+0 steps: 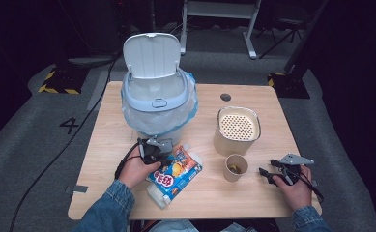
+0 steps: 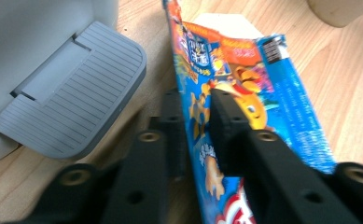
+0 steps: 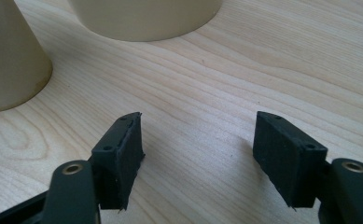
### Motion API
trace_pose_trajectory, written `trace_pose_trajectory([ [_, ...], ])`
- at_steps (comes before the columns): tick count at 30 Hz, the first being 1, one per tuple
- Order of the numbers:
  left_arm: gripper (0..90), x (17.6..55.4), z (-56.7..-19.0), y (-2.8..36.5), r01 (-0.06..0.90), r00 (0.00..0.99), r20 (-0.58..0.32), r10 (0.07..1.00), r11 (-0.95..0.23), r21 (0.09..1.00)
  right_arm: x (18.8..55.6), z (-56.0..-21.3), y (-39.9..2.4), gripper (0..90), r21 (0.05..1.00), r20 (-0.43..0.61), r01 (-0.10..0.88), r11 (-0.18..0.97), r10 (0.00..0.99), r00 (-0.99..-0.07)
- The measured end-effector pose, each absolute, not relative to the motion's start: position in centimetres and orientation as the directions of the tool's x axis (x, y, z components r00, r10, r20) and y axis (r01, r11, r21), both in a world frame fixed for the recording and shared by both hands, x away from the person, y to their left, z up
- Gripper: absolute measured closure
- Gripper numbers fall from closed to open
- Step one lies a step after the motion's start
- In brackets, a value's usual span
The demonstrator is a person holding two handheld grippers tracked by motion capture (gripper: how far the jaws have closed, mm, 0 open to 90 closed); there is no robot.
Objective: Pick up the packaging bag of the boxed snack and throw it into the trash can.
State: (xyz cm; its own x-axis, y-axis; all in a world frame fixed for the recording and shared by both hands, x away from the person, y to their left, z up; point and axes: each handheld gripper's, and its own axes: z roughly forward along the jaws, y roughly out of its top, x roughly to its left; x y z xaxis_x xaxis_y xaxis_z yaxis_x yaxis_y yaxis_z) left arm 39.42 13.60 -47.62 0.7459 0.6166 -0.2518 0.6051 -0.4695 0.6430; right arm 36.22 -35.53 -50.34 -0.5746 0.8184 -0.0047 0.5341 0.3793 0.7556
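A blue and orange snack packet (image 1: 176, 174) lies on the wooden table (image 1: 108, 145) in front of the white pedal bin (image 1: 156, 96). My left gripper (image 1: 159, 162) sits at the packet's left edge. In the left gripper view the packet (image 2: 272, 93) stands on edge between the two black jaws, and my left gripper (image 2: 198, 107) is shut on it. My right gripper (image 1: 267, 175) rests low at the table's right front. In the right gripper view my right gripper (image 3: 198, 135) is open over bare wood with nothing between its jaws.
The bin's lid stands up and a blue-edged liner hangs over its rim; its grey pedal (image 2: 72, 93) is just left of the packet. A beige container with a perforated lid (image 1: 238, 129) and a small paper cup (image 1: 236, 167) stand left of my right gripper.
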Motion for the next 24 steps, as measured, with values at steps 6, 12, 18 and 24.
trace_pose_trajectory([
  [6,89.0,39.0,-46.5,13.8,0.577,0.773,-0.274,0.573,-0.453,0.679,36.2,-50.3,-35.5,33.2,0.756,-0.004,0.534,0.379,0.818,-0.575],
  [12,89.3,38.2,-44.7,14.1,0.544,0.793,-0.29,0.535,-0.411,0.731,36.2,-50.3,-35.5,33.2,0.756,-0.005,0.534,0.379,0.818,-0.575],
  [18,89.3,37.5,-42.8,15.0,0.5,0.809,-0.27,0.522,-0.369,0.784,36.2,-50.3,-35.5,33.2,0.756,-0.005,0.534,0.379,0.818,-0.575],
  [24,89.3,36.9,-40.5,16.3,0.439,0.822,-0.243,0.516,-0.301,0.846,36.2,-50.3,-35.5,33.2,0.756,-0.004,0.534,0.379,0.818,-0.575],
])
